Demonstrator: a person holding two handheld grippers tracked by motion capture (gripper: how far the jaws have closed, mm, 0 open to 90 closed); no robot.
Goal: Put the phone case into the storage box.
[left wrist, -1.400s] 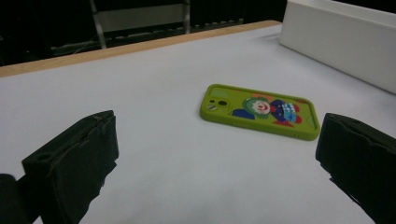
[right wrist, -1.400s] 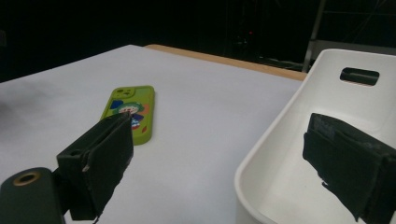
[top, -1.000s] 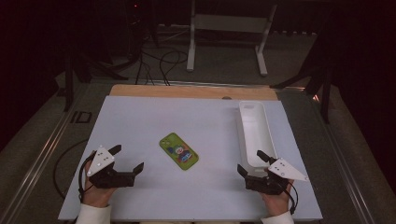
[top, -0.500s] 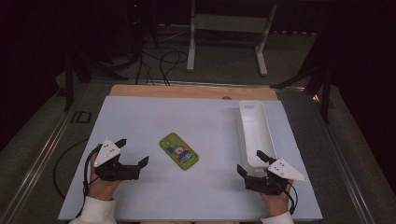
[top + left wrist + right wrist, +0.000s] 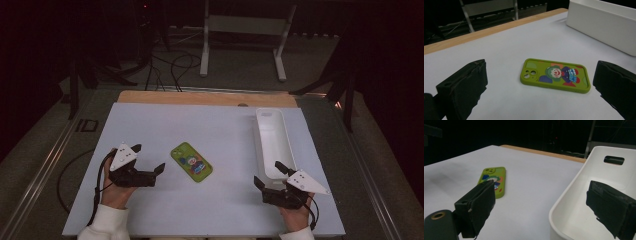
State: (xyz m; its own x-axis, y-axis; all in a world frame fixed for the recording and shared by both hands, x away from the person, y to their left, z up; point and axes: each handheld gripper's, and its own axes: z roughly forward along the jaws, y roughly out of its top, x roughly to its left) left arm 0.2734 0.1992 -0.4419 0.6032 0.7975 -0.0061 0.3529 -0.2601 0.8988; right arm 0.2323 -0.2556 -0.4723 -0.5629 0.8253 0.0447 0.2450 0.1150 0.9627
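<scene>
From the high view, a long white tray (image 5: 272, 142) stands on the right side of the table (image 5: 220, 125), running near to far, and its inside looks bare. A green phone case (image 5: 191, 161) with a clown picture lies flat near the middle of the table. The left tongs (image 5: 148, 165) sit just left of the case with jaws wide, holding nothing; the right tongs (image 5: 270, 172) rest at the tray's near end, jaws also wide and empty. In the left gripper view the phone case (image 5: 555, 75) lies between the two spread jaws, a little beyond them and touching neither; the tray's wall (image 5: 604, 27) is cut off at the far right. In the right gripper view one jaw hides part of the phone case (image 5: 492, 181), while the other seems to hang over the tray (image 5: 584, 195), whose handle slot shows at the far end.
</scene>
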